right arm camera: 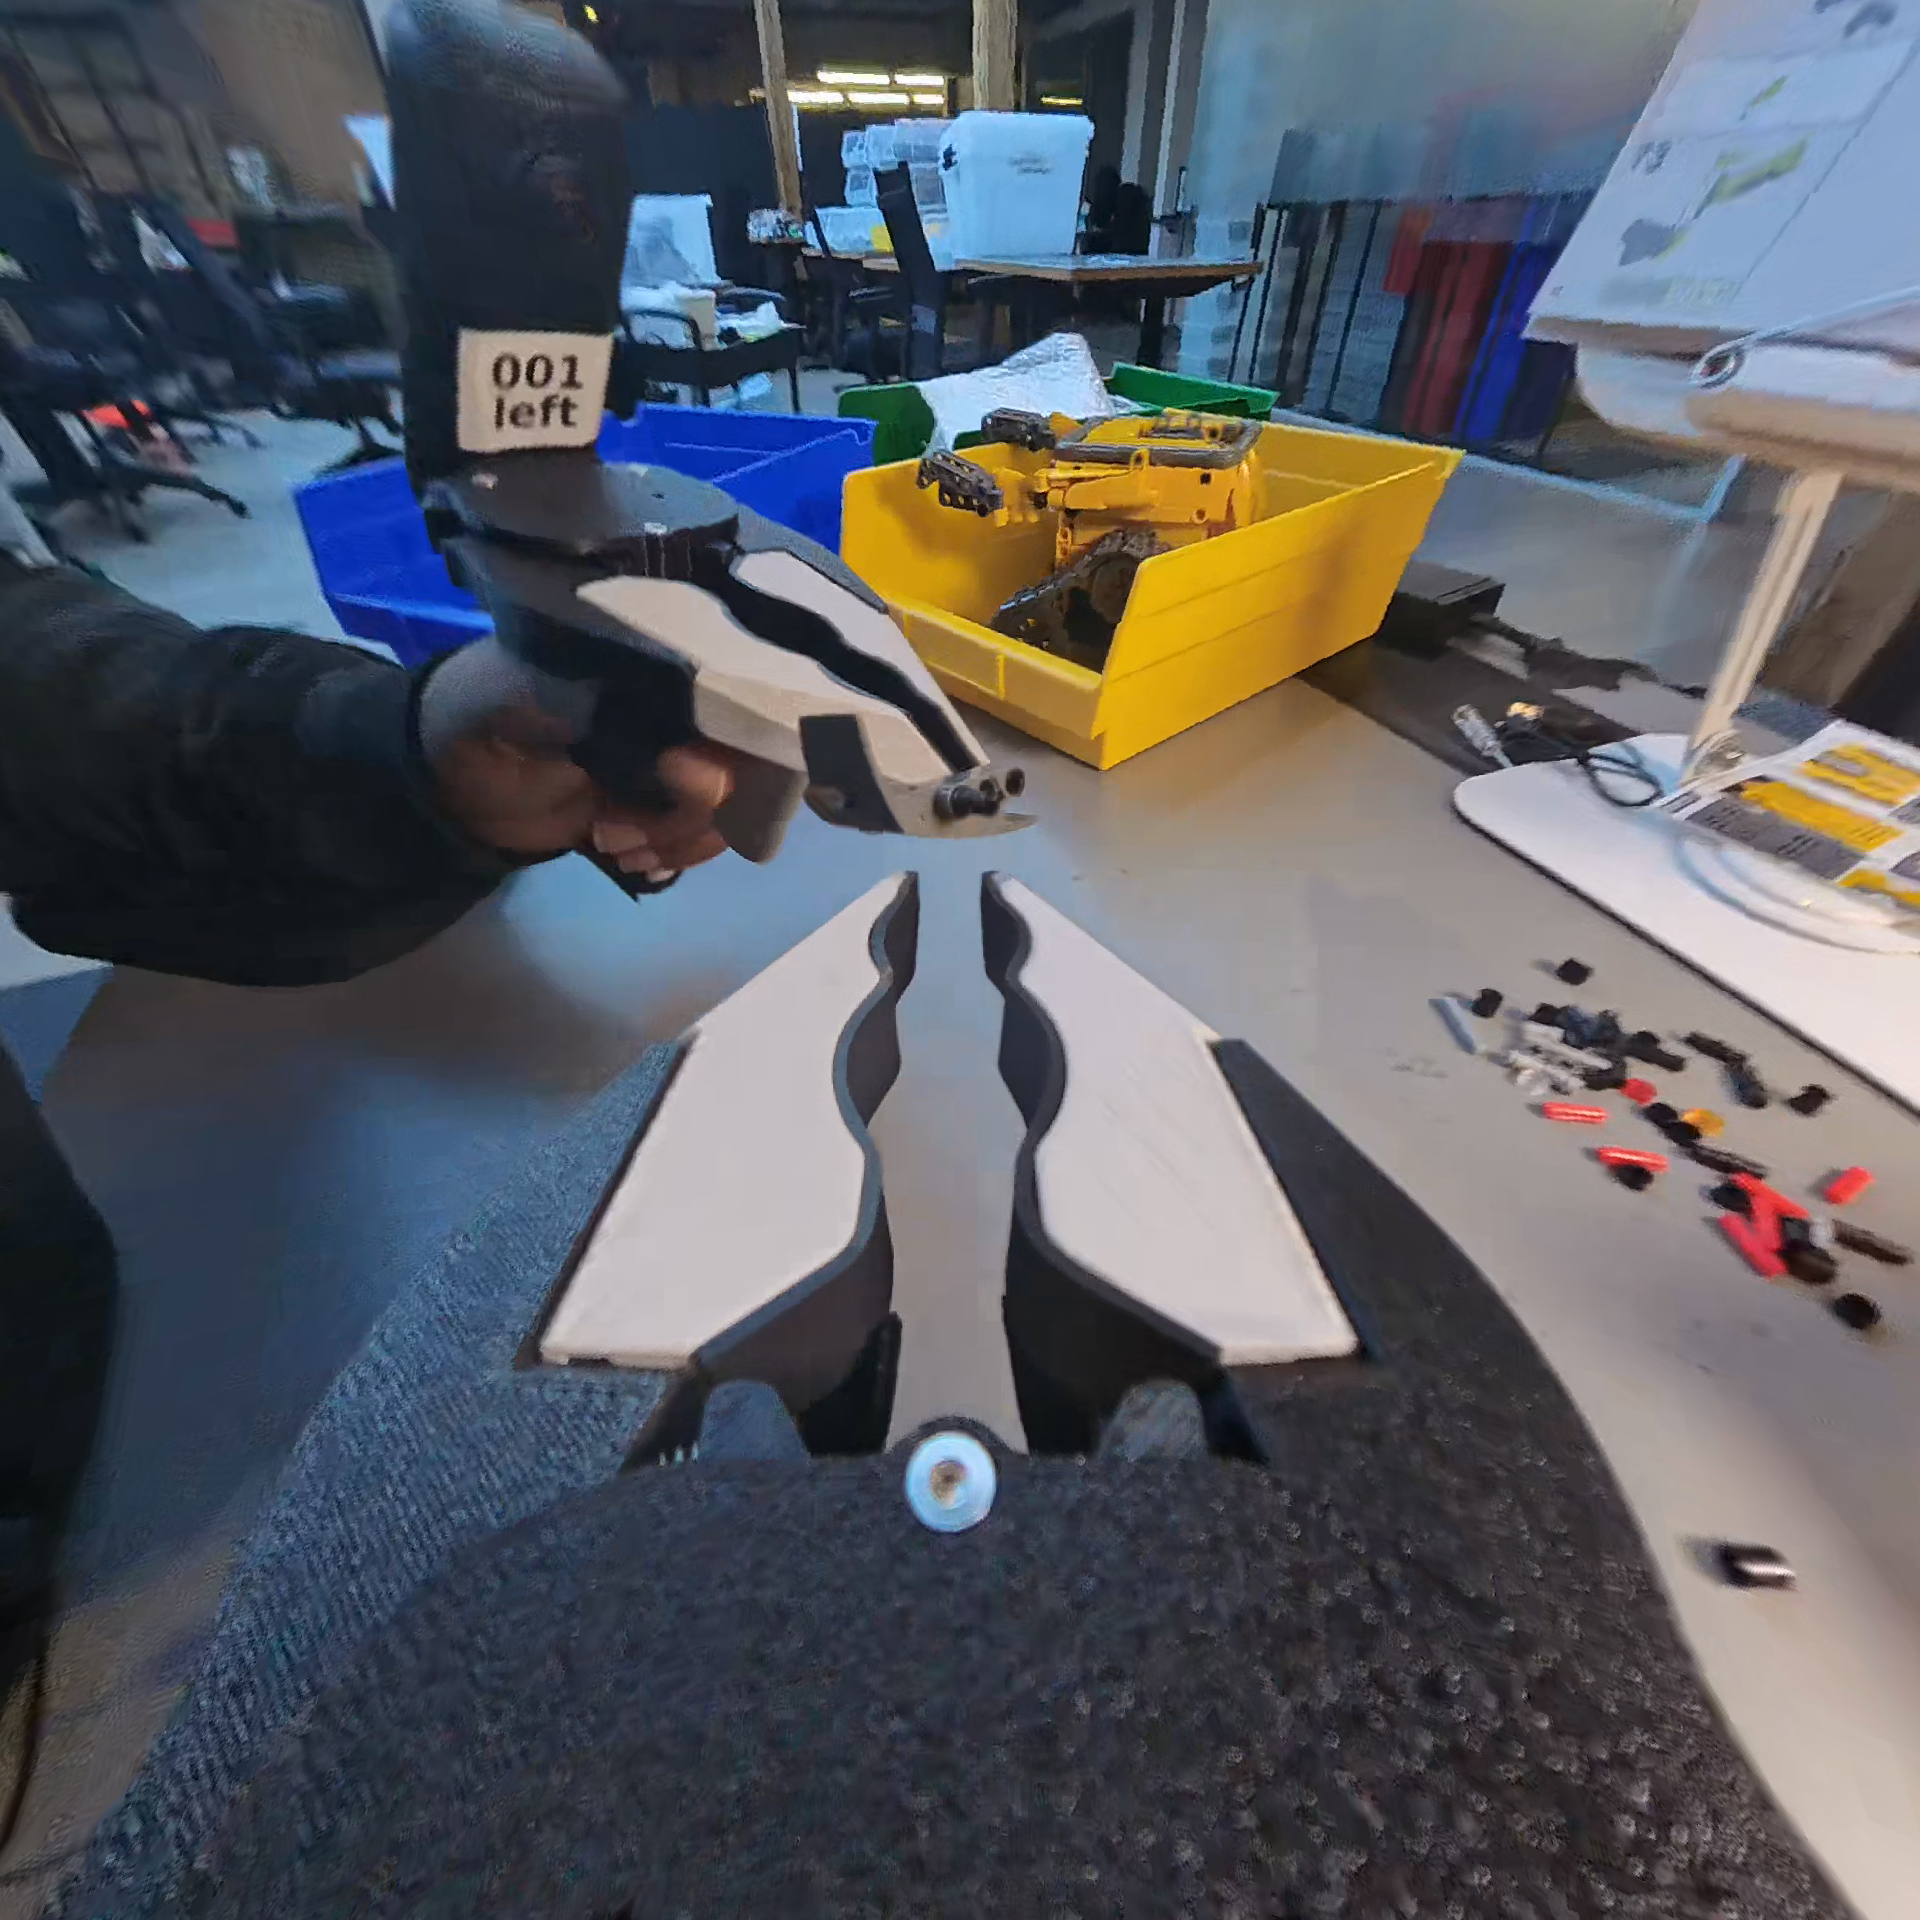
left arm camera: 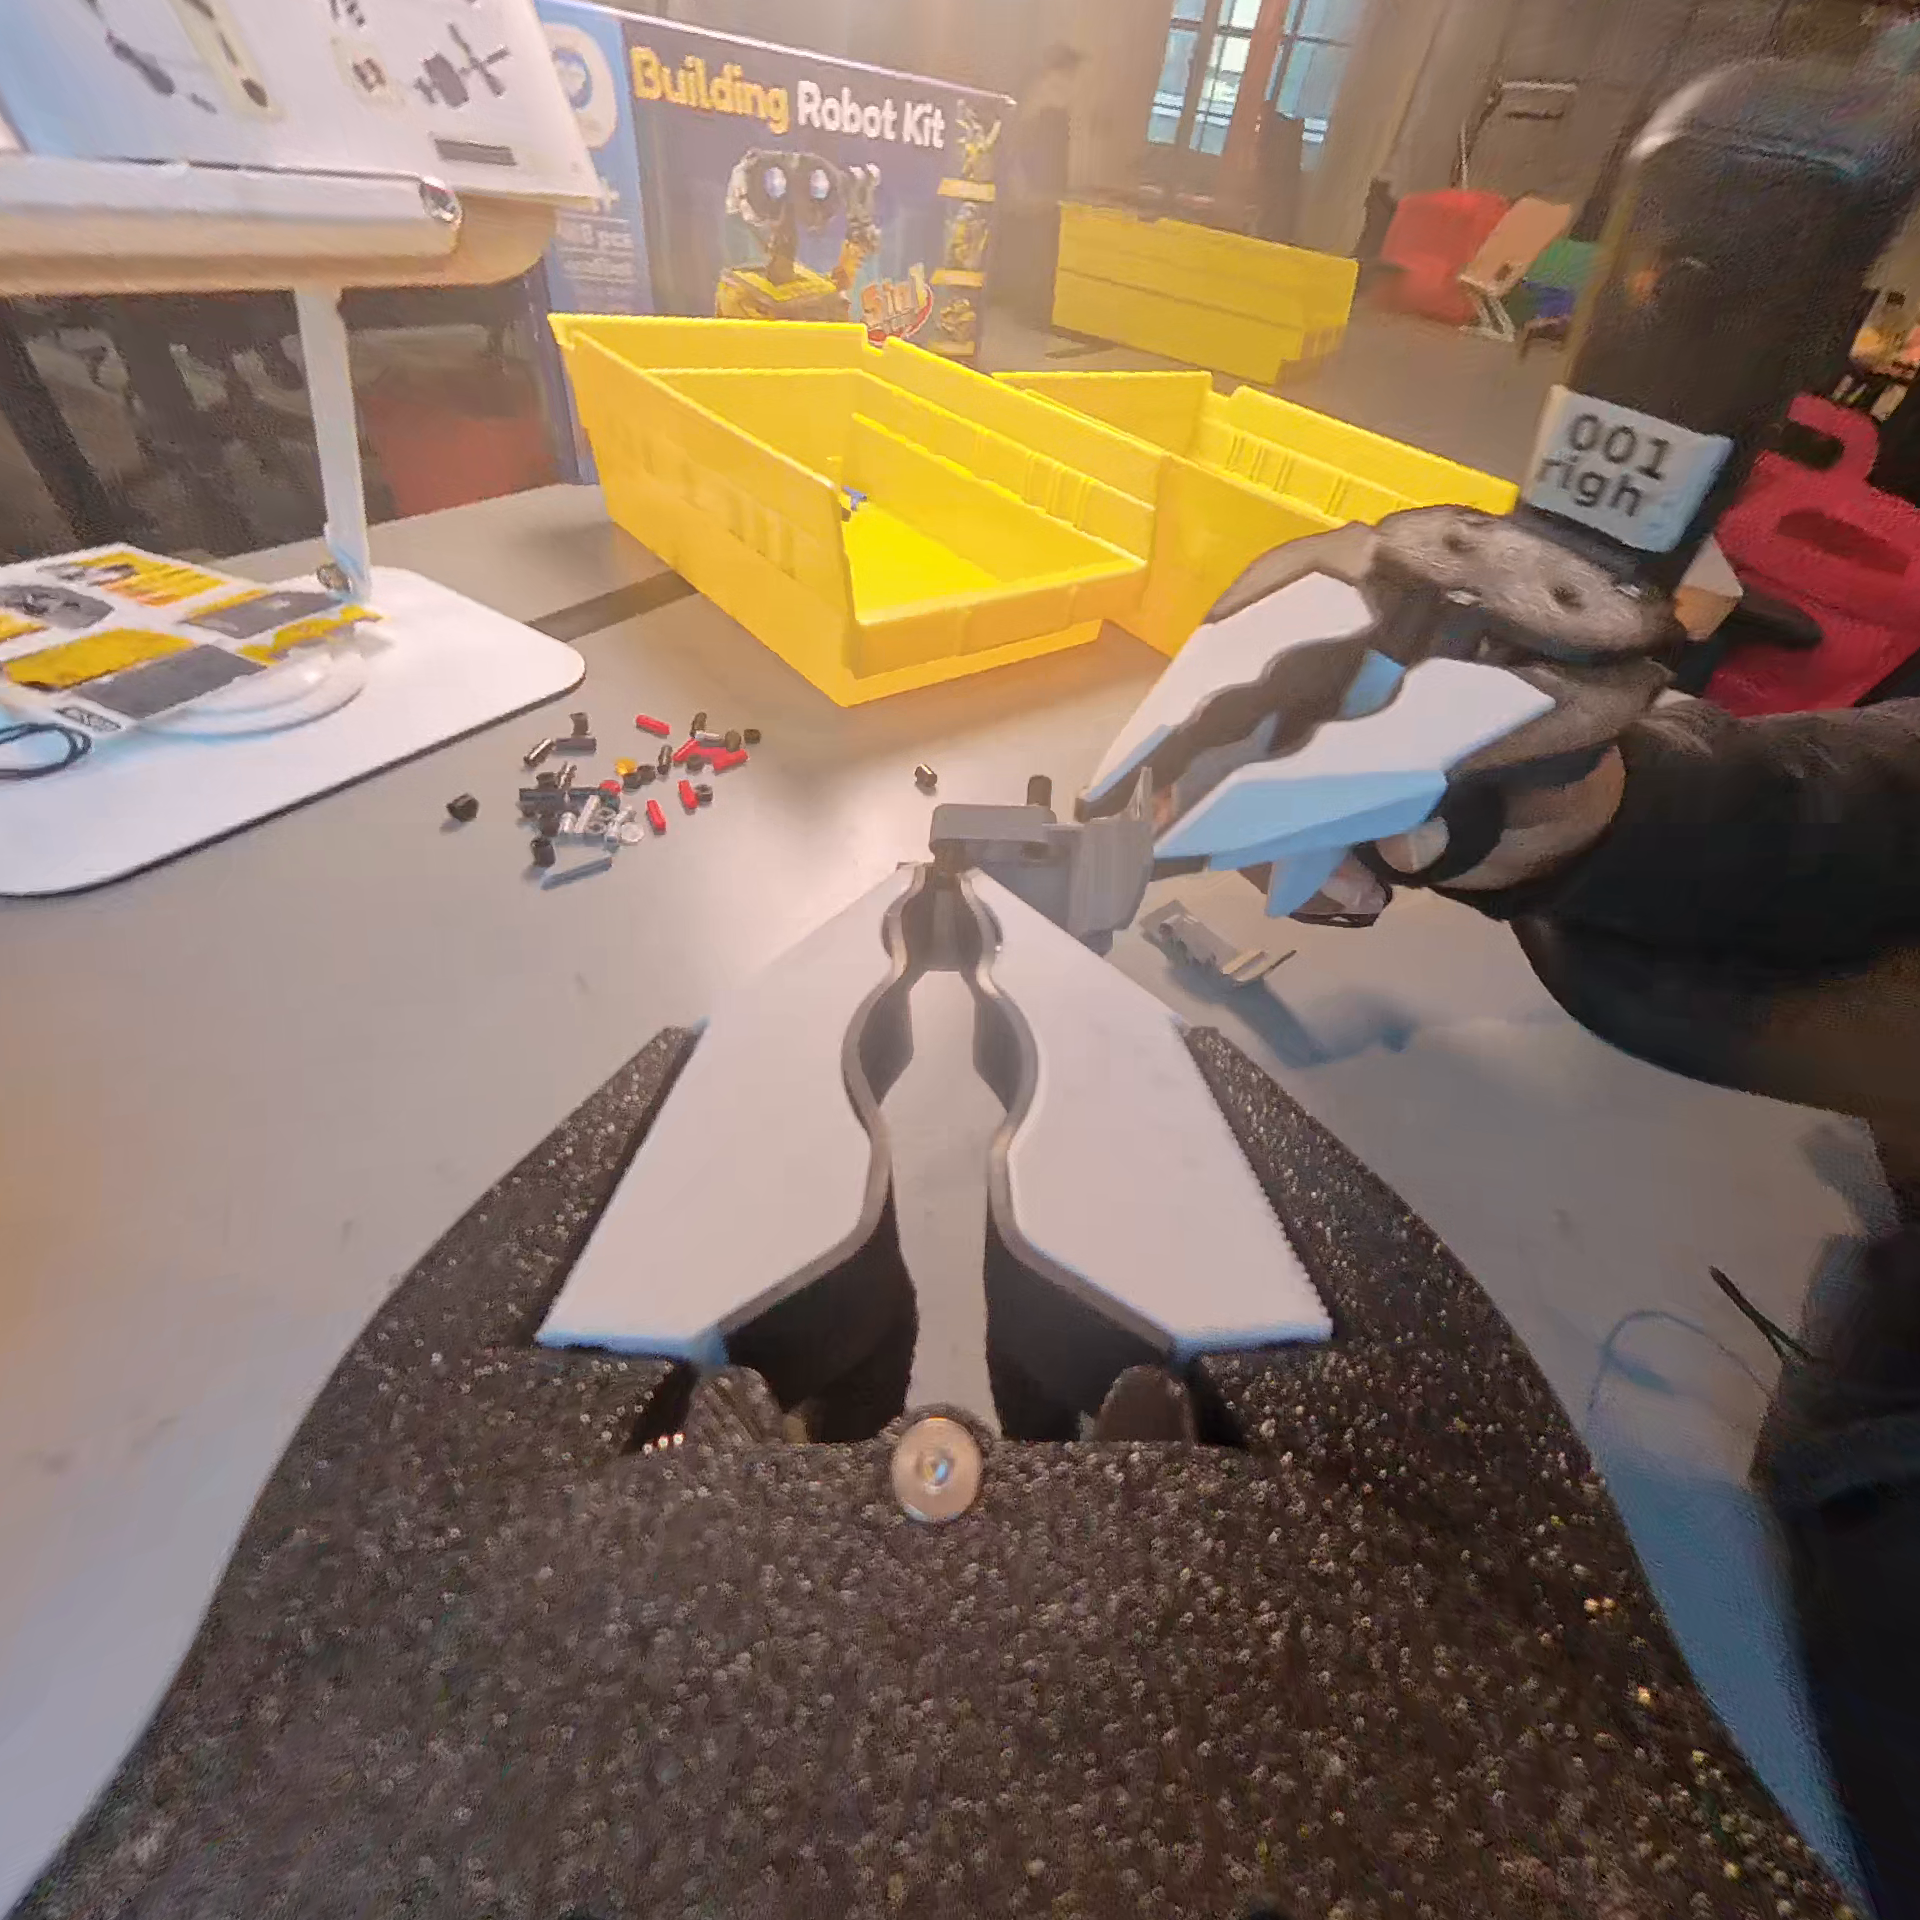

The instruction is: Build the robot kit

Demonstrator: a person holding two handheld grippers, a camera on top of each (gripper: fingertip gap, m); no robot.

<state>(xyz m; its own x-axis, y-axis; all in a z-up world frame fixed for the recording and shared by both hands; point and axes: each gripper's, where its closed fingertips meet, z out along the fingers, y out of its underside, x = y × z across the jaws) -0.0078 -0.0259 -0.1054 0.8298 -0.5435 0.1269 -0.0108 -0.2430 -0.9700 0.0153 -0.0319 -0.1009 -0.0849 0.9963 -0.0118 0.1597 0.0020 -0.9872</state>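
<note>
Here, in the left wrist view, loose black and red parts (left arm camera: pixel 623 779) lie on the grey table (left arm camera: pixel 260 1039). Behind them, a yellow bin (left arm camera: pixel 977 644) holds one small blue piece (left arm camera: pixel 852 501). The left gripper (left arm camera: pixel 943 883) pinches a black pin (left arm camera: pixel 943 860) on a grey assembly (left arm camera: pixel 1081 862). In the right wrist view: a blue bin (right arm camera: pixel 364 561), inside hidden; the right gripper (right arm camera: pixel 951 883), fingers spread, gripping nothing; and a second yellow bin (right arm camera: pixel 1195 665) containing a yellow tracked model (right arm camera: pixel 1132 488).
</note>
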